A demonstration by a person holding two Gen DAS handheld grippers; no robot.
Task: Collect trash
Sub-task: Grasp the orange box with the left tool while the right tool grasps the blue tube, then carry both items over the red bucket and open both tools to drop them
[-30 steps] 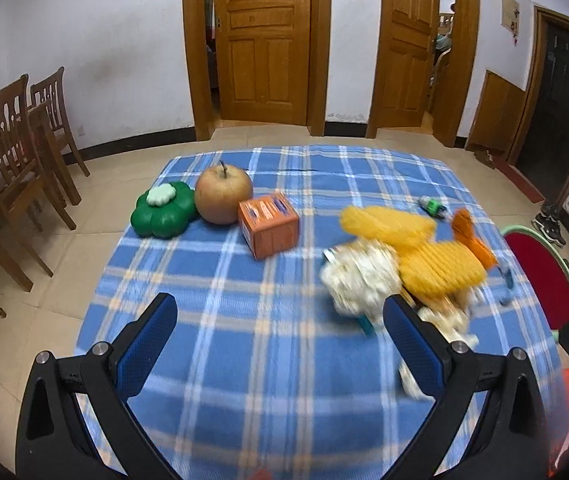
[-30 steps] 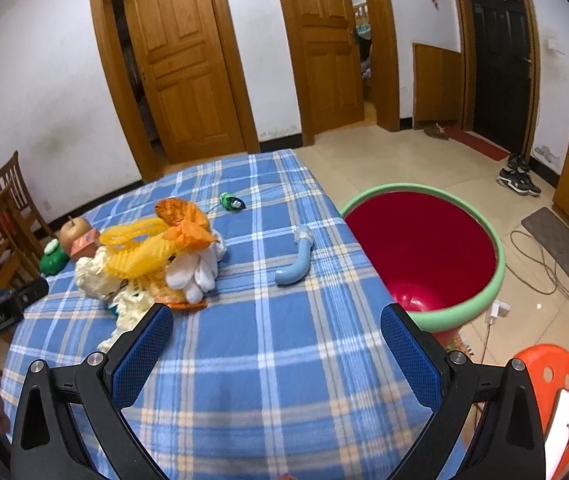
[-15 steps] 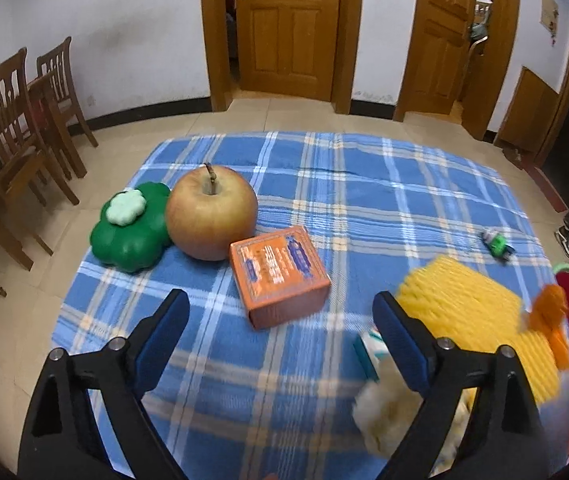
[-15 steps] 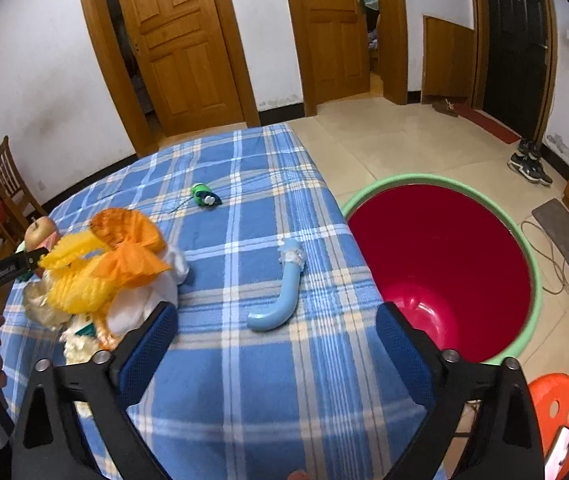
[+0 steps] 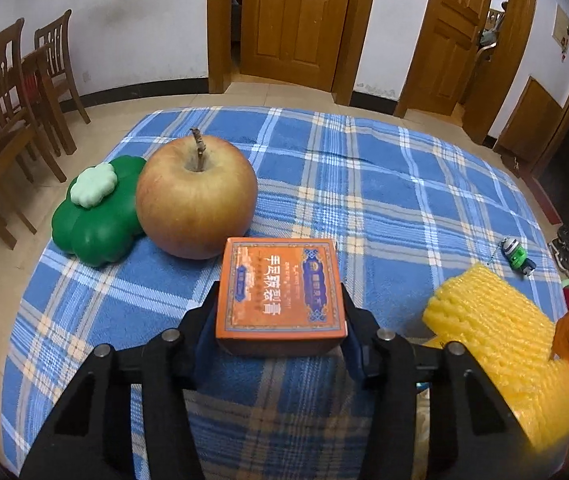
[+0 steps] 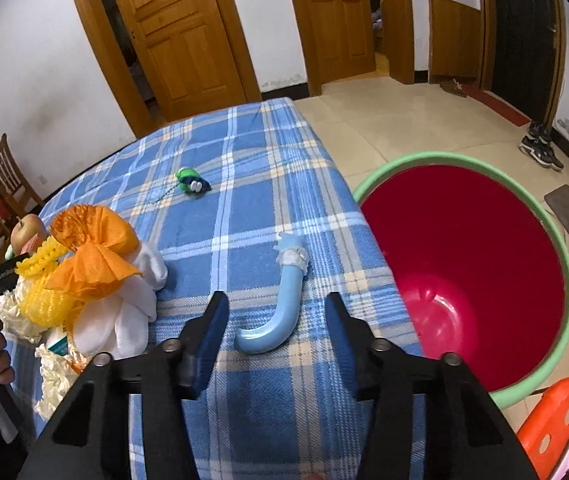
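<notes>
In the left wrist view my left gripper is shut on a small orange box that stands on the blue plaid tablecloth. In the right wrist view my right gripper is open, its jaws either side of the curved end of a light blue tube lying on the cloth. A red basin with a green rim stands on the floor right of the table. A heap of yellow foam net, orange paper and white tissue lies to the left; the foam net also shows in the left wrist view.
An apple and a green clover-shaped object sit just behind the box. A small green toy lies farther back on the cloth. Wooden chairs stand left of the table. An orange stool is by the basin.
My left gripper moved forward to the orange box and shut on it. My right gripper moved closer to the blue tube and its jaws narrowed around the tube's curved end.
</notes>
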